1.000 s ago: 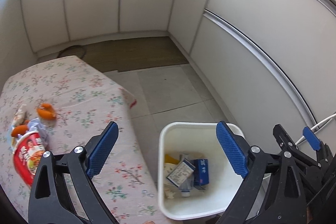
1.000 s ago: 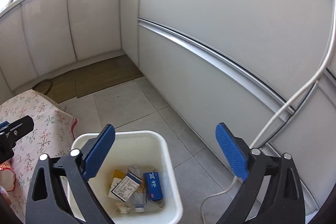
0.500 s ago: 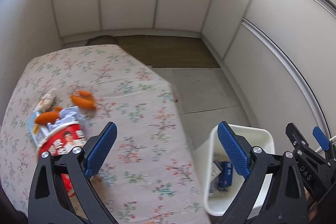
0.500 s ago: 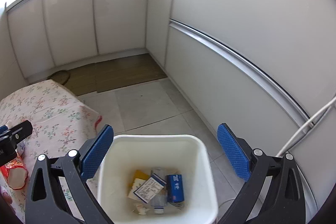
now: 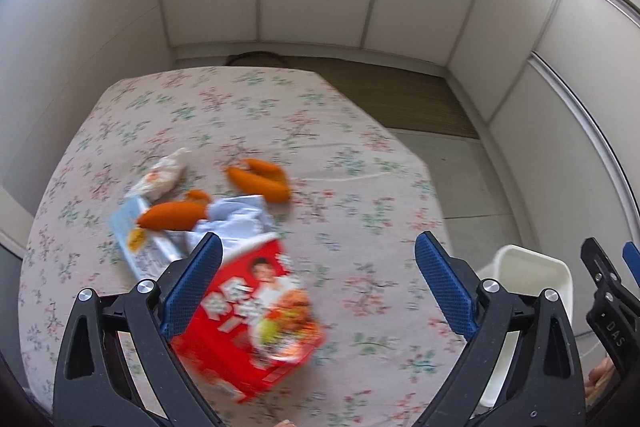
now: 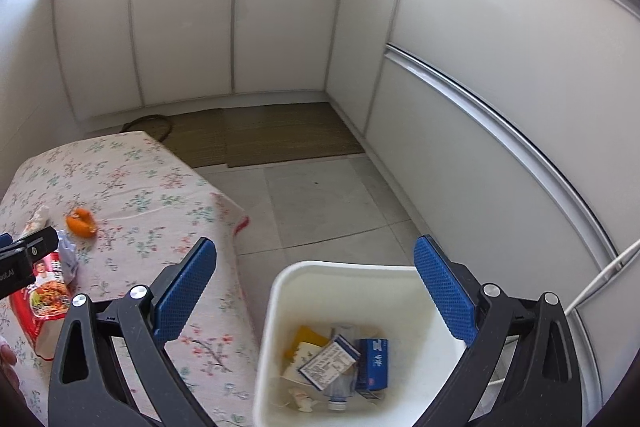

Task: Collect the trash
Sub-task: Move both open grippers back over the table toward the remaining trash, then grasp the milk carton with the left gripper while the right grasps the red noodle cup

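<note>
The left gripper (image 5: 318,273) is hovering wide apart over the floral cloth surface (image 5: 328,131), a glossy red noodle cup (image 5: 256,323) lying just below it beside three curved orange peels (image 5: 260,183). The right gripper (image 6: 316,285) is gaping above the white plastic bin (image 6: 280,307).

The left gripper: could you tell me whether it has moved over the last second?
Yes. The left gripper has swung left, away from the white bin and over the floral table, toward the red noodle cup.

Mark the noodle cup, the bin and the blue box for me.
noodle cup (image 5: 256,311), left wrist view, red printed side.
bin (image 6: 320,269), right wrist view, far rim.
blue box (image 6: 374,361), right wrist view, top face, inside the bin.
</note>
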`<state>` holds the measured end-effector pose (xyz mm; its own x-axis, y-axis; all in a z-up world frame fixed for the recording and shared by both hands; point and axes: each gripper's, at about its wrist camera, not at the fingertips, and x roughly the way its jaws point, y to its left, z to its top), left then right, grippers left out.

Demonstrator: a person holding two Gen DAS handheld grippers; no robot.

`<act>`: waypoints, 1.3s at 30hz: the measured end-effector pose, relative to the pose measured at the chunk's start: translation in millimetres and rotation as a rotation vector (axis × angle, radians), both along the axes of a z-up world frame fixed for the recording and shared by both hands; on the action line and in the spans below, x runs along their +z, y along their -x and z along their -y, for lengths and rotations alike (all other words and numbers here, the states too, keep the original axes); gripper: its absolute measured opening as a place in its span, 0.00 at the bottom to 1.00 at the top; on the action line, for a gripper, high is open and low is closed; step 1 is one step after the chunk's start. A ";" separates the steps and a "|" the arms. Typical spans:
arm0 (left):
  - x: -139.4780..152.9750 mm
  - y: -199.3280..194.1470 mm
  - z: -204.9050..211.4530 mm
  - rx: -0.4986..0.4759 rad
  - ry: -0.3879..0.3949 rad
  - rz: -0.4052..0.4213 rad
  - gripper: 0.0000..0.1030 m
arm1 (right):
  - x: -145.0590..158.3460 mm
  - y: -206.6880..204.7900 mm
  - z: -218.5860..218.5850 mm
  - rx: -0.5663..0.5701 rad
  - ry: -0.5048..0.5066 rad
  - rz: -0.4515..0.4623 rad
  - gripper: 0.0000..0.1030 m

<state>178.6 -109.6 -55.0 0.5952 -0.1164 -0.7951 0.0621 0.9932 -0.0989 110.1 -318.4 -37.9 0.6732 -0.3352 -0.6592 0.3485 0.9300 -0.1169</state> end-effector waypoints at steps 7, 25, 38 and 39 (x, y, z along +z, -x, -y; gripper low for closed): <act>-7.6 -12.5 -55.7 0.104 0.012 -0.022 0.90 | -4.2 -15.0 -45.0 0.095 0.036 -0.004 0.93; -75.3 -69.6 -198.4 0.541 0.242 -0.270 0.74 | -9.2 -32.6 -127.7 0.401 0.005 -0.006 0.93; -94.6 -64.4 -171.5 0.408 0.259 -0.379 0.51 | -23.5 -36.4 -152.2 0.605 -0.052 -0.085 0.93; -90.8 -59.9 -172.6 0.381 0.268 -0.371 0.51 | -25.1 -35.9 -156.0 0.632 -0.061 -0.096 0.93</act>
